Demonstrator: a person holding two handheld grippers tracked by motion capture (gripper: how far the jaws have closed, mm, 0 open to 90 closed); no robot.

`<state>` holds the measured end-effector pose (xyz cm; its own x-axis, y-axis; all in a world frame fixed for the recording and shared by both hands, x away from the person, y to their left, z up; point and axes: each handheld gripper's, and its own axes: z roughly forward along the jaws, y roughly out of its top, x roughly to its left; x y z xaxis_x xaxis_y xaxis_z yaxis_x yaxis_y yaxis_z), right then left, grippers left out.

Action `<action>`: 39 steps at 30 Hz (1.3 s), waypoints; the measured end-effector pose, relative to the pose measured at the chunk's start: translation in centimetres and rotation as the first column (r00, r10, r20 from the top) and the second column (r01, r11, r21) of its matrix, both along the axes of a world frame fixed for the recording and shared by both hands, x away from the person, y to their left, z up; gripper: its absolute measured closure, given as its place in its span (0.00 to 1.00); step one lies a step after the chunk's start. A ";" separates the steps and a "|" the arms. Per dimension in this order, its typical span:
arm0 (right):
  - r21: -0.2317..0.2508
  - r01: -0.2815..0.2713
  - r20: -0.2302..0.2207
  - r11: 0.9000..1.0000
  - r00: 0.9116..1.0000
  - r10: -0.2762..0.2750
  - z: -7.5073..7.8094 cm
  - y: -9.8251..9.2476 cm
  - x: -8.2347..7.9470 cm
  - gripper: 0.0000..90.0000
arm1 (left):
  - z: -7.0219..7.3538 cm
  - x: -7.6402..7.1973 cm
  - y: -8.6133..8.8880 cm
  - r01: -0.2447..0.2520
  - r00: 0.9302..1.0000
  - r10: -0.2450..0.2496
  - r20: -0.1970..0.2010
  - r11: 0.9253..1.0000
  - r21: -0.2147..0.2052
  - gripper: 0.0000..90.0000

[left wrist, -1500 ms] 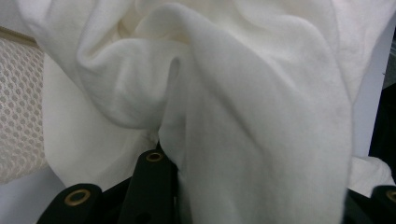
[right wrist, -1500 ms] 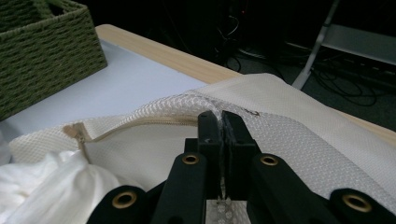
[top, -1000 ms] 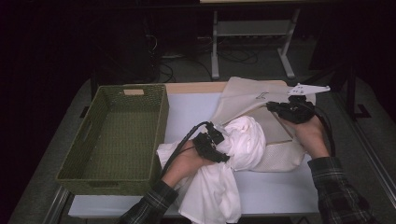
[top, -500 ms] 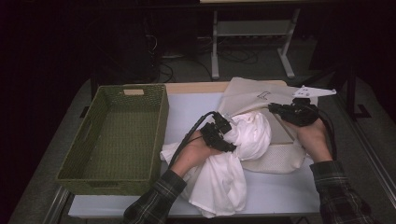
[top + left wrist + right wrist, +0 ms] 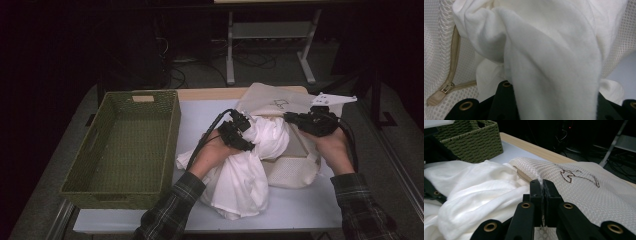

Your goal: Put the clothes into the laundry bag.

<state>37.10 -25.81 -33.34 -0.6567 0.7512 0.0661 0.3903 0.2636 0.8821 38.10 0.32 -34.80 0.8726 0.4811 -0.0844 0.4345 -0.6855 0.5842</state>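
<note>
On the white table top (image 5: 310, 210), right of centre, a cream mesh laundry bag (image 5: 295, 172) lies flat with a white garment (image 5: 250, 175) half pushed into its zippered mouth and half trailing toward the person's side. A green woven basket (image 5: 125, 145) stands well apart at the left.

Right gripper (image 5: 542, 185): jaws pressed together on the upper edge of the bag's opening, mesh pinched between them, lifting that edge slightly. Left gripper (image 5: 239, 131): black jaws partly closed with a thick fold of the garment (image 5: 554, 75) bunched between them, pointed at the opening; the zipper pull (image 5: 439, 93) and its tape sit just beside the cloth.

Judgement — the step in hand is stuffing the garment into the bag, and it looks roughly half done.

Risks noted:
- The mesh edge is held by a narrow pinch; a hard push from the left side could pull it free, and the mouth would collapse.
- The fold in the left jaws is bulky and loose — it may slip out, or drag back out on release.
- Cloth lies close to the zipper teeth and could snag.
- The trailing portion near the table's front edge could slide off.
</note>
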 end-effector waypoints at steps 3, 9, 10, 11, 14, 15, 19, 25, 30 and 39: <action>0.002 -0.008 -0.002 1.000 1.000 0.008 0.0 0.2 0.0 0.96 | -0.1 0.4 -0.3 -0.002 1.000 0.002 -0.002 1.000 0.009 0.74; 0.014 -0.014 0.003 1.000 1.000 0.013 0.1 0.1 -0.1 0.96 | -0.1 1.3 -1.5 -0.013 1.000 0.013 -0.006 1.000 0.004 0.74; 0.016 -0.014 0.006 1.000 1.000 0.014 0.2 0.1 -0.1 0.96 | -0.2 1.5 -1.7 -0.014 1.000 0.014 -0.004 1.000 0.010 0.74; 0.016 -0.016 0.006 1.000 1.000 0.016 0.2 0.0 -0.1 0.96 | -0.3 1.7 -1.9 -0.020 1.000 0.020 -0.003 1.000 0.015 0.74; 0.022 -0.018 0.005 1.000 1.000 0.018 0.3 0.0 -0.2 0.96 | -0.6 2.5 -2.2 -0.044 0.999 0.044 -0.002 0.999 0.021 0.74; 0.021 -0.021 0.005 1.000 1.000 0.020 0.3 -0.1 -0.2 0.96 | -0.7 2.8 -2.3 -0.054 0.999 0.054 -0.006 0.998 0.021 0.74; 0.017 -0.025 0.006 1.000 1.000 0.025 0.2 0.1 -0.2 0.96 | -1.2 3.7 -2.6 -0.076 0.997 0.076 -0.016 0.997 0.015 0.74; 0.009 -0.035 0.000 0.999 0.999 0.035 0.1 0.3 -0.2 0.96 | -2.2 4.2 -3.3 -0.096 0.995 0.096 -0.024 0.995 0.014 0.72; -0.002 -0.043 -0.007 0.999 0.999 0.043 -0.1 0.4 -0.4 0.96 | -2.9 4.3 -3.4 -0.093 0.995 0.093 -0.027 0.996 0.014 0.69; -0.025 -0.048 -0.021 0.999 0.999 0.048 -0.5 0.4 -0.7 0.96 | -4.0 4.1 -2.8 -0.080 0.996 0.079 -0.038 0.996 -0.026 0.52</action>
<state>36.35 -25.45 -33.83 -0.6909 0.7204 0.0607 0.3942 0.3050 0.8669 42.20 -2.47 -38.77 0.8277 0.5458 -0.1306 0.5088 -0.6316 0.5850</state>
